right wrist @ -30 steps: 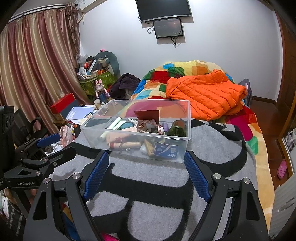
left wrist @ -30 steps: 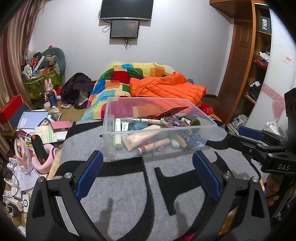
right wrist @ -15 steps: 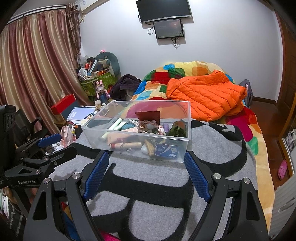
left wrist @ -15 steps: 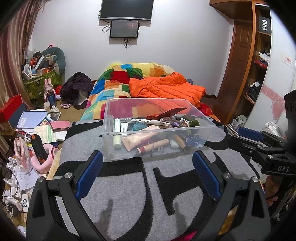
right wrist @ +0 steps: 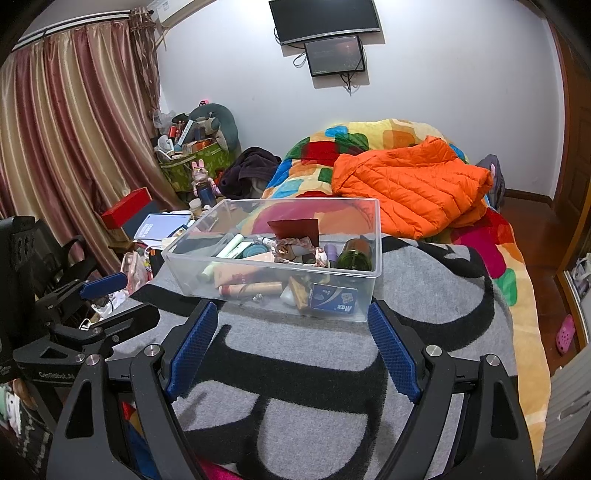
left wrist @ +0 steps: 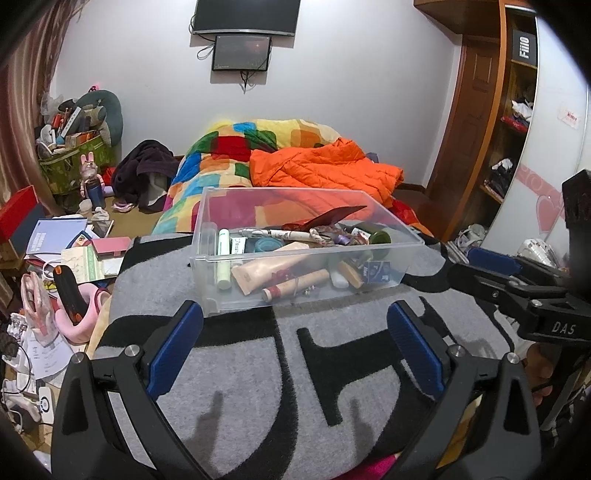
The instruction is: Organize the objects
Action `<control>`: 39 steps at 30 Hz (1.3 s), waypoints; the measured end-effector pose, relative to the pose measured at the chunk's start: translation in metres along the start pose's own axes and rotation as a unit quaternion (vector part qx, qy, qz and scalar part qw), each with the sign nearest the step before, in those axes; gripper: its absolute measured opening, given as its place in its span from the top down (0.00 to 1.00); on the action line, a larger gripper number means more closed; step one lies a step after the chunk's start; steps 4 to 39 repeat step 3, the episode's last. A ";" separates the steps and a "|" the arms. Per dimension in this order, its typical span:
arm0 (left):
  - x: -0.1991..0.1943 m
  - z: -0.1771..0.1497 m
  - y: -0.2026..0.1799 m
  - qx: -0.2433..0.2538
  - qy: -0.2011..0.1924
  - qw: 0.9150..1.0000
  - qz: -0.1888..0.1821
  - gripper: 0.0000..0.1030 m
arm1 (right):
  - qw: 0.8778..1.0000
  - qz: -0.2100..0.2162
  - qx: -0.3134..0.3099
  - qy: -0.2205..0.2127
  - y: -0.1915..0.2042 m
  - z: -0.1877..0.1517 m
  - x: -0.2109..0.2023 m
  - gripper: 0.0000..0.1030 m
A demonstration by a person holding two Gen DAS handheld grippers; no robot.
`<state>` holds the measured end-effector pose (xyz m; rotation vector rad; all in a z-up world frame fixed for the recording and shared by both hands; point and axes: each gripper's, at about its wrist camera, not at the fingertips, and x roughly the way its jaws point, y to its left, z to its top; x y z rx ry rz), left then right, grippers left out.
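Left gripper w/ jaws spread wide, nothing between the blue pads, hovering over the grey-and-black blanket. Right gripper same: jaws apart, empty, beside the left one. Just ahead of both sits the clear plastic bin on the blanket, full of small stuff: cream tube, green bottle, blue "Max" box, dark red card propped upright, etc. Behind the bin, orange puffer jacket on a patchwork quilt. Cluttered floor to the left; two screens on the wall.
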<state>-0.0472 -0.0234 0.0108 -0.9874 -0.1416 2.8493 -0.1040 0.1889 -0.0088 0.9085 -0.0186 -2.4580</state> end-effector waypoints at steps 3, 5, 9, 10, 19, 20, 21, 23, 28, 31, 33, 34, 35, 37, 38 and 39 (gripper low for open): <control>-0.002 0.002 0.002 -0.003 0.001 1.000 0.001 0.02 | 1.000 0.000 0.001 0.000 0.000 0.000 0.000 0.21; -0.002 0.002 0.002 -0.003 0.001 1.000 0.001 0.02 | 1.000 0.000 0.001 0.000 0.000 0.000 0.000 0.21; -0.002 0.002 0.002 -0.003 0.001 1.000 0.001 0.02 | 1.000 0.000 0.001 0.000 0.000 0.000 0.000 0.21; -0.002 0.002 0.002 -0.003 0.001 1.000 0.001 0.02 | 1.000 0.000 0.001 0.000 0.000 0.000 0.000 0.21; -0.002 0.002 0.002 -0.003 0.001 1.000 0.001 0.02 | 1.000 0.000 0.001 0.000 0.000 0.000 0.000 0.21; -0.002 0.002 0.002 -0.003 0.001 1.000 0.001 0.02 | 1.000 0.000 0.001 0.000 0.000 0.000 0.000 0.21; -0.002 0.002 0.002 -0.003 0.001 1.000 0.001 0.02 | 1.000 0.000 0.001 0.000 0.000 0.000 0.000 0.21; -0.002 0.002 0.002 -0.003 0.001 1.000 0.001 0.02 | 1.000 0.000 0.001 0.000 0.000 0.000 0.000 0.21; -0.002 0.002 0.002 -0.003 0.001 1.000 0.001 0.02 | 1.000 0.000 0.001 0.000 0.000 0.000 0.000 0.21; -0.002 0.002 0.002 -0.003 0.001 1.000 0.001 0.02 | 1.000 0.000 0.001 0.000 0.000 0.000 0.000 0.21; -0.002 0.002 0.002 -0.003 0.001 1.000 0.001 0.02 | 1.000 0.000 0.001 0.000 0.000 0.000 0.000 0.21; -0.002 0.002 0.002 -0.003 0.001 1.000 0.001 0.02 | 1.000 0.000 0.001 0.000 0.000 0.000 0.000 0.21; -0.002 0.002 0.002 -0.003 0.001 1.000 0.001 0.02 | 1.000 0.000 0.001 0.000 0.000 0.000 0.000 0.21; -0.002 0.002 0.002 -0.003 0.001 1.000 0.001 0.02 | 1.000 0.000 0.001 0.000 0.000 0.000 0.000 0.21; -0.002 0.002 0.002 -0.003 0.001 1.000 0.001 0.02 | 1.000 0.000 0.001 0.000 0.000 0.000 0.000 0.21; -0.002 0.002 0.002 -0.003 0.001 1.000 0.001 0.02 | 1.000 0.000 0.001 0.000 0.000 0.000 0.000 0.21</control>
